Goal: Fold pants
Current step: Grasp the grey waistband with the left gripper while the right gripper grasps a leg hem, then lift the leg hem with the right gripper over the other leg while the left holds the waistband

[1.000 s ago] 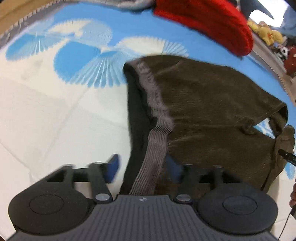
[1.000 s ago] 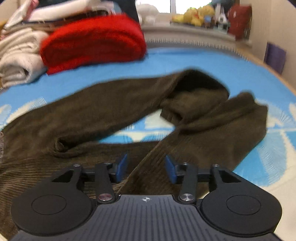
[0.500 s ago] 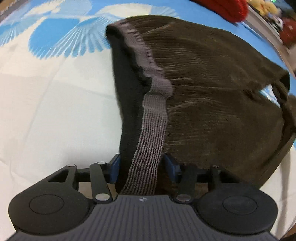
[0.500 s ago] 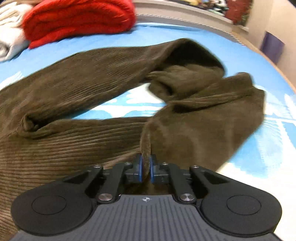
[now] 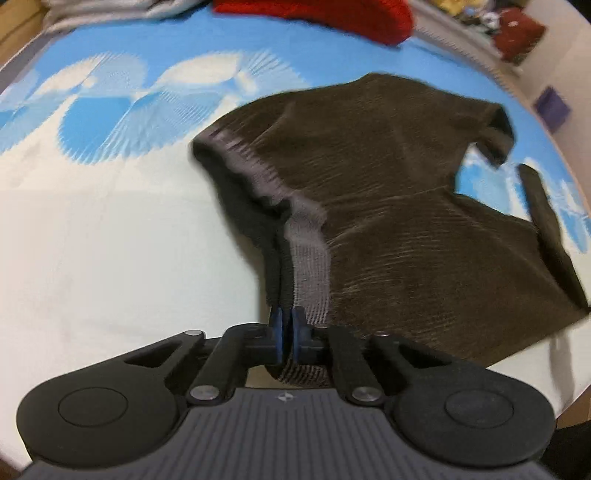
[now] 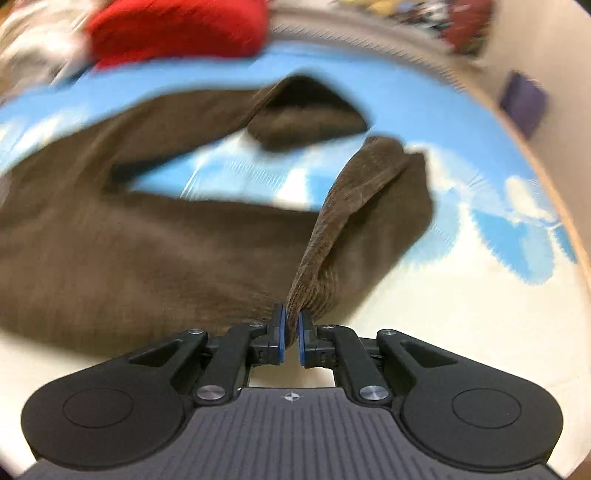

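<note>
On the blue-and-white bed sheet (image 5: pixel 110 229) the brown pants (image 5: pixel 406 192) are spread toward twelve o'clock — the grey waistband (image 5: pixel 308 258) is clamped by the left hand-held gripper (image 5: pixel 286 325), a leg fold by the right hand-held gripper (image 6: pixel 290 325).

1 pair of brown pants (image 5: pixel 388 192), 2 grippers, 1 red knit bundle (image 5: pixel 332 14), 1 patterned bedsheet (image 5: pixel 110 221).

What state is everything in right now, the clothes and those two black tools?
Pants: brown, rumpled, unfolded, on the bed.
Waistband: pinched, lifted.
Left tool: shut on waistband.
Right tool: shut on a leg.
Red knit: folded, at the bed's far edge.
</note>
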